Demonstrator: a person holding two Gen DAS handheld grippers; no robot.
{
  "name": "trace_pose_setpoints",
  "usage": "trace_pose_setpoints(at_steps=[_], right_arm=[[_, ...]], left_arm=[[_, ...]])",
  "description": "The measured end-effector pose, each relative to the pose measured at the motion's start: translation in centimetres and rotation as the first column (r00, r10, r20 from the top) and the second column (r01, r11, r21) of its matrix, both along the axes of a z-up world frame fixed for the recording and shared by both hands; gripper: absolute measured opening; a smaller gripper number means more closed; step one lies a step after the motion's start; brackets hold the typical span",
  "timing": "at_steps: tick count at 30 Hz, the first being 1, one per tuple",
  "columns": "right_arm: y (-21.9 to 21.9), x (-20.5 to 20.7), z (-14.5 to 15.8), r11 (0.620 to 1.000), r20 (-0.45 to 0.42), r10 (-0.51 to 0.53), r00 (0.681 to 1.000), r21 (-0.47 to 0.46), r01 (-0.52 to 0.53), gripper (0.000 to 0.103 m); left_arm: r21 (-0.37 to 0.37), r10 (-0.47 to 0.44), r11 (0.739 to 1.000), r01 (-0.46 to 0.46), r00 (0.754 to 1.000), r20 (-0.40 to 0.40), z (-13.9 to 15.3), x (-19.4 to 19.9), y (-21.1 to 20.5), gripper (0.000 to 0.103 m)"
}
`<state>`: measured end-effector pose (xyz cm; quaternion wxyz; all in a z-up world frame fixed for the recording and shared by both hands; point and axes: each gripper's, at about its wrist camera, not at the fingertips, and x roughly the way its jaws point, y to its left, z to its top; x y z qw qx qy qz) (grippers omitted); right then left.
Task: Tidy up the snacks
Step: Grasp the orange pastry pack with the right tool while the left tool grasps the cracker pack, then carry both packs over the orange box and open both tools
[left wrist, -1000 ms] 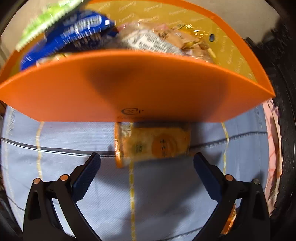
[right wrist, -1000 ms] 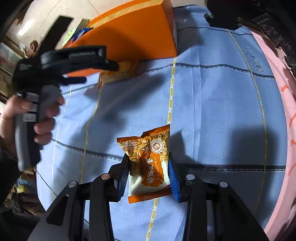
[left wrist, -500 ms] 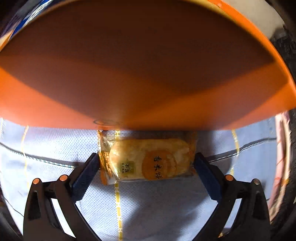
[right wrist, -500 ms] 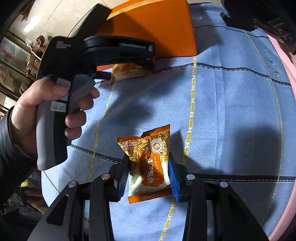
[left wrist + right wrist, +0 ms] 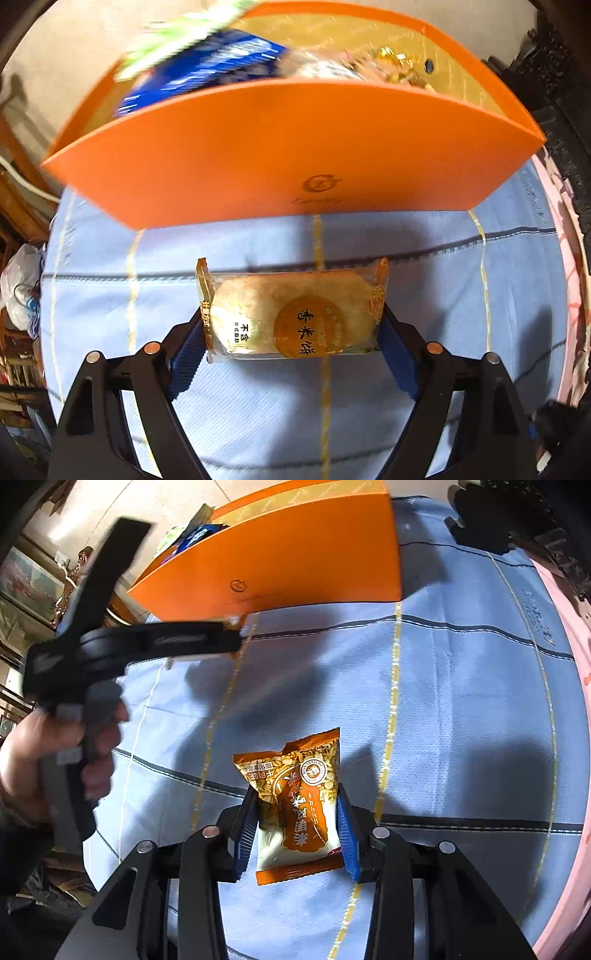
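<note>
The left gripper has pulled back from the orange box, jaws closing on the rice cracker packet. The right gripper still clamps the peanut packet narrowly above the blue cloth.

A pale blue cloth crossed by dark and yellow stitched lines covers the table, with a pink patterned edge along its right side. Dark carved wooden furniture stands behind. A white plastic bag sits low at left.
</note>
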<state>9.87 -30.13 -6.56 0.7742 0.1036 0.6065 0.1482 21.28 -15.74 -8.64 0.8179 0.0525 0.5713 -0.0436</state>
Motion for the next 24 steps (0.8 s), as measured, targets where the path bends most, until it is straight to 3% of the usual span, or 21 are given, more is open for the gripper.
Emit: trace_pose_setpoints(at_steps=[7, 13, 18, 24], right_arm=[[2.8, 0.2, 1.5, 0.999, 0.03, 0.046, 0.998, -0.016, -0.046, 0.04], [3.5, 1.4, 4.6, 0.999, 0.117, 0.03, 0.993, -0.028, -0.027, 0.04], [3.7, 4.0, 7.7, 1.0, 0.198, 0.005, 0.98, -0.025, 0.0, 0.04], [3.4, 9.0, 11.8, 0.998, 0.28, -0.061, 0.958, 0.008, 0.061, 0.04]], left_arm=[[0.004, 0.05, 0.999, -0.05, 0.999, 0.012, 2.2, -3.7, 3.4, 0.081], [0.007, 0.062, 0.998, -0.063, 0.995, 0.078, 6.4, -6.2, 7.3, 0.081], [-0.028, 0.079, 0.997, -0.076, 0.989, 0.127, 9.7, -4.9, 9.2, 0.081], [-0.081, 0.095, 0.993, -0.082, 0.981, 0.169, 13.5, -0.1, 9.7, 0.081]])
